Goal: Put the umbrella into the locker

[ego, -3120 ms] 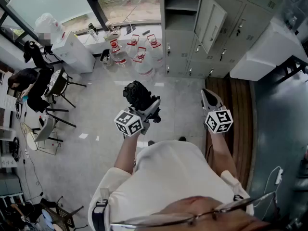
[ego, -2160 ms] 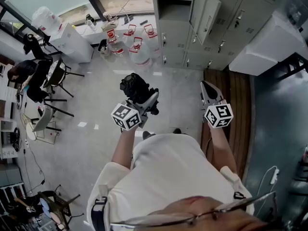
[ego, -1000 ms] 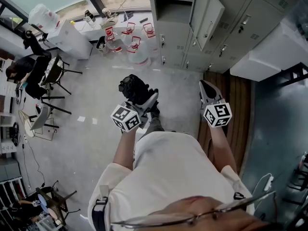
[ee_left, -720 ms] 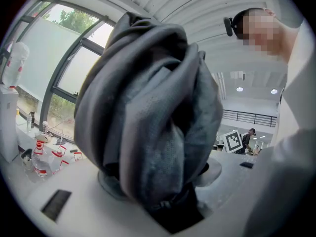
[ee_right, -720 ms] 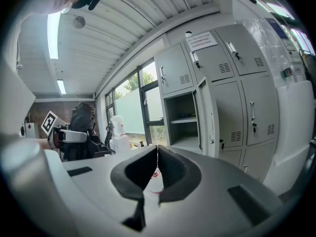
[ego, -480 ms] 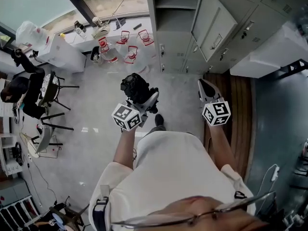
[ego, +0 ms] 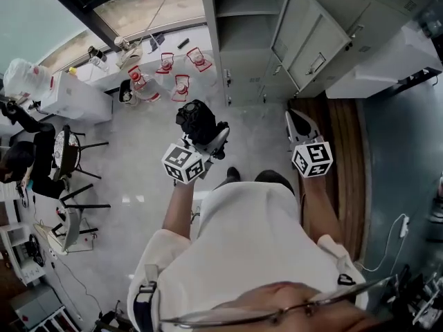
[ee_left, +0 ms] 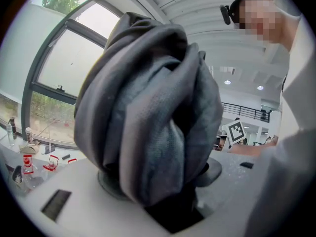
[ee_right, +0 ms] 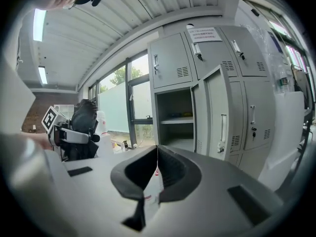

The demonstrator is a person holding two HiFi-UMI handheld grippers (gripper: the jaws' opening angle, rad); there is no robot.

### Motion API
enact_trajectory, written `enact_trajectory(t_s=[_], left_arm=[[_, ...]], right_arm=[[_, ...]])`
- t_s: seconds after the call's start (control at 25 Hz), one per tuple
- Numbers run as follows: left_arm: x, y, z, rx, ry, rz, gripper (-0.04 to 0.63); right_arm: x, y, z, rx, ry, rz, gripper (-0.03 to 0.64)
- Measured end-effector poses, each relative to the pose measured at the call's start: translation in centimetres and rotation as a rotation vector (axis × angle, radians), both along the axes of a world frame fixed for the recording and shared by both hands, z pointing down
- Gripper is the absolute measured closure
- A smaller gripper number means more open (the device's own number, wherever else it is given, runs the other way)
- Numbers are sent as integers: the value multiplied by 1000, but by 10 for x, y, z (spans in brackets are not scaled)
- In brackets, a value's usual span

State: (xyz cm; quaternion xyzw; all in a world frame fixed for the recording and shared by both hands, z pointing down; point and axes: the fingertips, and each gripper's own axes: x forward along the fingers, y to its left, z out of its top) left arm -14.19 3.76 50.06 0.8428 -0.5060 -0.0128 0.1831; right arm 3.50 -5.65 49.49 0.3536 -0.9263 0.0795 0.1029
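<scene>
- Our left gripper clamps the folded black umbrella, the bundle upright between its jaws
- Our right gripper is empty, jaws together, level beside it
- Ahead stands the grey locker, its door swung open, a shelf inside
- We judge the approach calls for a steady grip, lining the umbrella up with the open compartment below the shelf, clear of the door's edge

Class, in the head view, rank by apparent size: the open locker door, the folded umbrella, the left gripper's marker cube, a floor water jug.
1. open locker door
2. folded umbrella and marker cube: they look about alike, so unranked
3. water jug, smallest, though it stands farther from the camera
</scene>
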Motion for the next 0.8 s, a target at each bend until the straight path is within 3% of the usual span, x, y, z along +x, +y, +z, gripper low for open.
enact_trajectory(t_s=[0.44, 0.8], left_arm=[[-2, -73, 28, -60, -11, 65, 359], [13, -150, 44, -108, -230, 68, 359]], right_arm=[[0, -43, 8, 13, 61, 39, 609], [-4, -107, 10, 2, 22, 6, 609]])
